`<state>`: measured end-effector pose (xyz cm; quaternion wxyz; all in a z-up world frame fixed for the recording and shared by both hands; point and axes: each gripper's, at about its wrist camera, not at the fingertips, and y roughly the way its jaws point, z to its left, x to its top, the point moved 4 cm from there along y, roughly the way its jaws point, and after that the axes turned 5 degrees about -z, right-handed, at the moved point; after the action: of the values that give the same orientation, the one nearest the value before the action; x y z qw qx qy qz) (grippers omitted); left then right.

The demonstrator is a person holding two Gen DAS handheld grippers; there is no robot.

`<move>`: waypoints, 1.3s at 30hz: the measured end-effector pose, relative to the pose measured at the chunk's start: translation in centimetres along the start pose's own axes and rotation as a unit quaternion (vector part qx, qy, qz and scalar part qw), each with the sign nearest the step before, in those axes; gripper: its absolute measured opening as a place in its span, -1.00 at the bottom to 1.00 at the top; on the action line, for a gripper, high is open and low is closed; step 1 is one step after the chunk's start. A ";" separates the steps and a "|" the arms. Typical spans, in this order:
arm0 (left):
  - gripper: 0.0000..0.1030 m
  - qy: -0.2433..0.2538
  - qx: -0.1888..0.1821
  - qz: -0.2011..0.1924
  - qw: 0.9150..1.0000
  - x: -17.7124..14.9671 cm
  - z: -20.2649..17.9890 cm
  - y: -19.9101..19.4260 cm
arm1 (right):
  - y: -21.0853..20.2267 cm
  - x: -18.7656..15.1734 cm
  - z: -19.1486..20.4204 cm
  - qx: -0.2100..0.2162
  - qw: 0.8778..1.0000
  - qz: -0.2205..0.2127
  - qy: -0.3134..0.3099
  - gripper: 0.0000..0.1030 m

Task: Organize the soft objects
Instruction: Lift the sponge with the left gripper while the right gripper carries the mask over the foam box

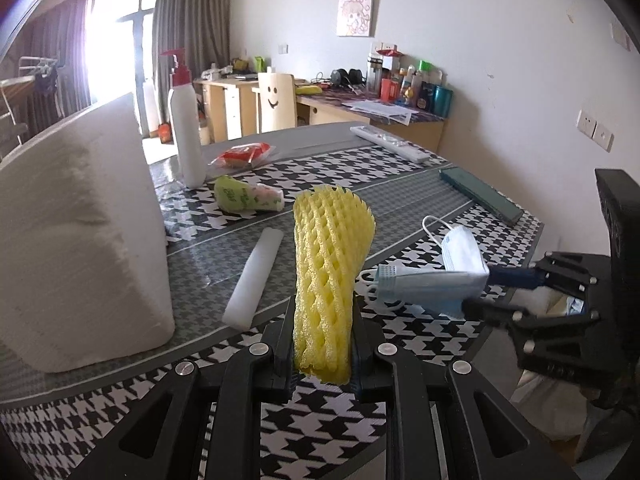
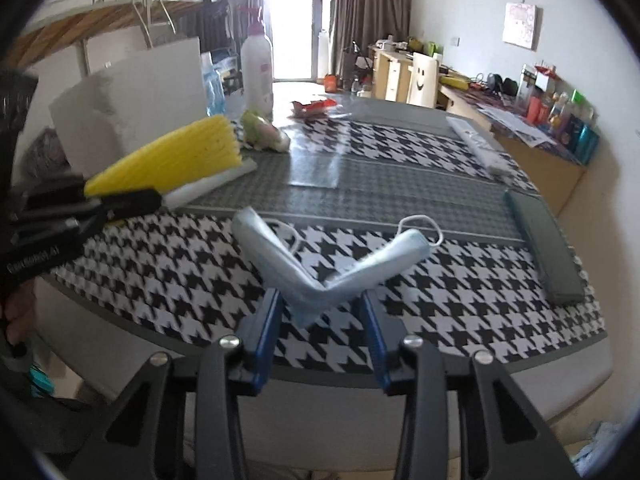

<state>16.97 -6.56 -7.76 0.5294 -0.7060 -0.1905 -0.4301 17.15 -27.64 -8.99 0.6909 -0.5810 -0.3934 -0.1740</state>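
- White foam block stands on edge at the bench's left side, upright and apart from the soft pieces. I judge it serves as a backstop or as something yet to be sorted.
- White pump bottle with a red pump stands behind the block. No label on it can be read.
- Green-and-pink soft pouch lies on its side near the bottle. Its print is too small to read.
- White foam strip lies flat on the grey band of the bench cover, untouched.
- Left claw is narrow, pinching the yellow foam fruit net by its lower end so the net stands up clear of the bench, seemingly lifted for moving.
- Right claw has its blue pads around the fold of a pale blue face mask, bent into a V near the bench's front edge. The pads look to be touching it, probably to gather the floppy mask at its stiffest point.
- Dark green flat case lies along the right edge.
- White lettering on the left claw's body is blurred and unreadable.
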 end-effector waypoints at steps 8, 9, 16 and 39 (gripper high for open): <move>-0.60 -0.004 0.004 -0.008 1.000 -0.3 0.4 -1.2 | 1.2 0.4 -0.2 0.009 0.999 -0.001 0.037 0.39; -0.60 -0.003 0.004 -0.008 1.000 -0.4 0.4 -1.3 | 1.7 0.4 -0.5 0.013 0.999 0.002 0.048 0.39; -0.60 0.003 0.004 -0.008 1.000 -0.6 0.4 -1.7 | 3.2 0.6 -1.9 0.012 0.995 0.001 0.098 0.39; -0.60 0.002 0.009 -0.017 1.000 -0.1 0.4 -2.4 | 1.0 1.6 -2.2 0.030 0.992 -0.040 0.112 -0.58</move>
<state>15.28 -5.31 -6.49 0.5283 -0.6973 -0.2051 -0.4388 19.62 -29.11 -8.55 0.7404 -0.5203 -0.3417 -0.2536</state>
